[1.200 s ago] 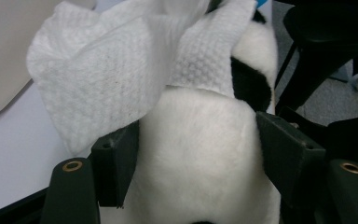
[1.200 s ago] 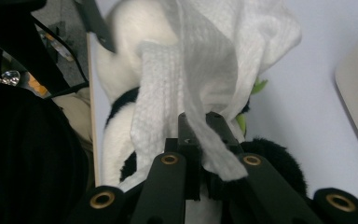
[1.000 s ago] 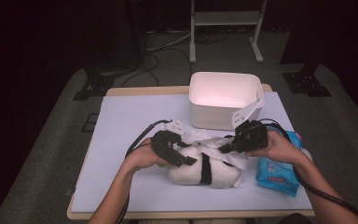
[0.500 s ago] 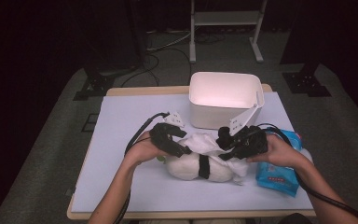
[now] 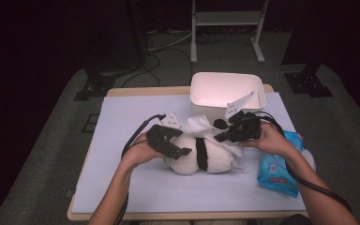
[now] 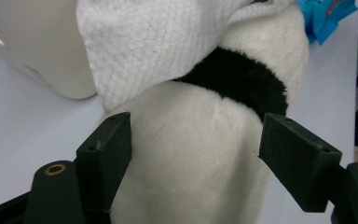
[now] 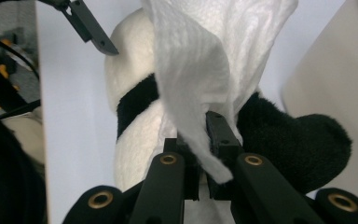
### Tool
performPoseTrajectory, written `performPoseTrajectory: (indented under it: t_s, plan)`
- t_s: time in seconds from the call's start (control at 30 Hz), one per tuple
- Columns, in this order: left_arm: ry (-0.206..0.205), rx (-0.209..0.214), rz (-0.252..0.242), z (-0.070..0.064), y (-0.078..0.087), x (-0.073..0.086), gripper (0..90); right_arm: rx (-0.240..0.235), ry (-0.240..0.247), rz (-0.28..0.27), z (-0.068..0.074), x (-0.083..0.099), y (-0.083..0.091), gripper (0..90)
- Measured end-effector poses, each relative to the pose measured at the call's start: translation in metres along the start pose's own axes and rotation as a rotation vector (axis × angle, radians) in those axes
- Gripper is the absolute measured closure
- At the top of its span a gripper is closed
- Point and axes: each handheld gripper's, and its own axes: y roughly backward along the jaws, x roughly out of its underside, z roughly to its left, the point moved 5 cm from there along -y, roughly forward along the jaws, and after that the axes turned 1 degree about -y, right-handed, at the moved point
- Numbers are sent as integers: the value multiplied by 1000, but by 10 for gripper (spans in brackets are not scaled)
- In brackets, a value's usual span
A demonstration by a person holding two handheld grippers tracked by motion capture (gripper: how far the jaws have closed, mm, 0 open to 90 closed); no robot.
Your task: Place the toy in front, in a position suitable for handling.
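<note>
Left tool (image 5: 176,146) held low over the counter (image 5: 131,122), forearm slanting in from the bottom edge, jaws spread wide either side of the plush panda (image 5: 201,154), the white fur between them, whether touching cannot be told. Panda lying on its side mid-counter, black band across its middle. White tissue (image 5: 198,125) draped over its top. Right tool (image 5: 225,133) angled in from the right, jaws pinched narrow on a fold of that tissue. White bin (image 5: 227,91) just behind at the far edge; blue wipes pack (image 5: 276,171) near the right edge; bare counter left and front.
</note>
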Motion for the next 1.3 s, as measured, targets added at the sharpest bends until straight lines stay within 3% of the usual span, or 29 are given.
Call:
performPoseTrajectory:
  t_s: [0.13,0.33,0.73,0.97,1.3]
  plan:
    - [5,-40,14,3,-5,2,257,-8,13,-14,4,-4,0,847]
    - [9,-48,12,6,-2,3,256,-20,40,11,11,3,-2,852]
    - [31,-54,0,9,7,13,236,-14,-17,3,-2,25,8,856]
    - [50,-36,-2,11,2,20,237,26,-58,3,-18,29,10,856]
    - [27,10,16,-1,-6,23,222,45,-94,12,-31,30,7,856]
